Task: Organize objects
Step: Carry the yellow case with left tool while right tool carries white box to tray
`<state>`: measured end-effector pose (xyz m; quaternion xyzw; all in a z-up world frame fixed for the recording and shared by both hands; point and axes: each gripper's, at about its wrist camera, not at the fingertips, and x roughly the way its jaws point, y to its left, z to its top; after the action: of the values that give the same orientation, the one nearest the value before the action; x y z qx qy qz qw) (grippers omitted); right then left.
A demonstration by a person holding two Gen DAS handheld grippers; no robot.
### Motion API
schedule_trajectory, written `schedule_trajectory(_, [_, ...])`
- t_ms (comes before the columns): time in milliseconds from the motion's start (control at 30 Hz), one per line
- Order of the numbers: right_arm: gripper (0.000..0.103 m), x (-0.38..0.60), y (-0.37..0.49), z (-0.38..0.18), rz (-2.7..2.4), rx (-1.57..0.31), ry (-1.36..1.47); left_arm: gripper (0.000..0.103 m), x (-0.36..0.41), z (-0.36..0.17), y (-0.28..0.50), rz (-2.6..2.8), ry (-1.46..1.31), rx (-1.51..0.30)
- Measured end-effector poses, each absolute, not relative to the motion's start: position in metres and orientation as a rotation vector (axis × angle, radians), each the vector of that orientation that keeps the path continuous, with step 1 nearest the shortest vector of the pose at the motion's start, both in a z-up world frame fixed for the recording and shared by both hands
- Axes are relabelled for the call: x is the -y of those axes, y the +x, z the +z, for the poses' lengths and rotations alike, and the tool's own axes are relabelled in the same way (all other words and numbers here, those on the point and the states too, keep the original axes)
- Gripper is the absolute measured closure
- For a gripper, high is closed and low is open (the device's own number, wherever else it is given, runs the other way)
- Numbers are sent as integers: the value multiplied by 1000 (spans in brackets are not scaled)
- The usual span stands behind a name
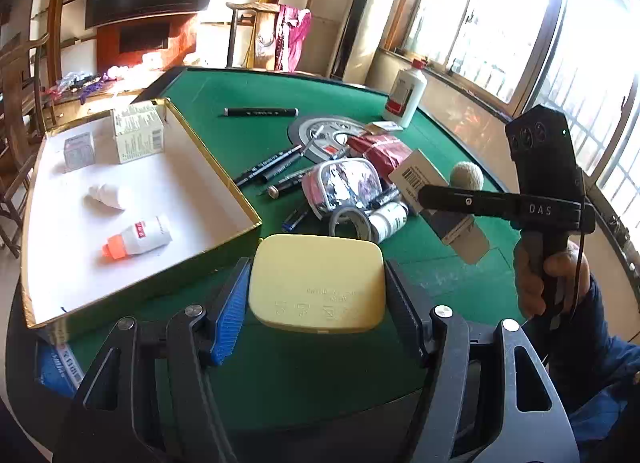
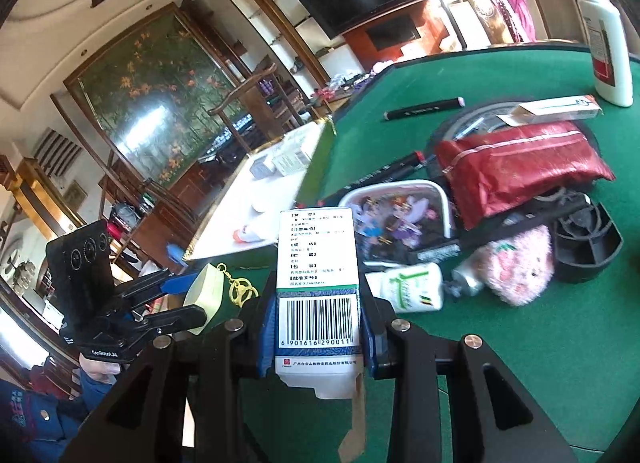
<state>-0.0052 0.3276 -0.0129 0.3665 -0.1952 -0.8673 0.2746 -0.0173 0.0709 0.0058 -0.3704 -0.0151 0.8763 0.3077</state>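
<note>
Green felt table (image 1: pixel 248 103) — left tool (image 1: pixel 316 287) grips smooth rounded yellow case (image 1: pixel 316 283).

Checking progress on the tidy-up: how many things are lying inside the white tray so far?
4. In the white tray: a large printed box and a small grey box at the far end, a white crumpled wad mid-tray, an orange-capped bottle nearest. None looks hidden.

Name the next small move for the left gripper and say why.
Probably carry the yellow case, clamped in the left gripper, over the gold-rimmed tray and lower it onto bare white floor beside the orange-capped bottle; sorted items already lie there.
</note>
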Motion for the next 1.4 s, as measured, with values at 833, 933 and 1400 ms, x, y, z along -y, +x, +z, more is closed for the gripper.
schedule_trajectory(833, [70,-136,-164,16,-2176,383,1207,38,79,-3,-156,2526,-1148,164])
schedule_trajectory(933, [70,-117,-191,8,-2187,371,1259,38,82,-9,-169,2529,-1175,168])
schedule_trajectory(1400, [70,-77,-243,-37,-2124,467,1398,38,103,-22,-199,2506,-1213,324])
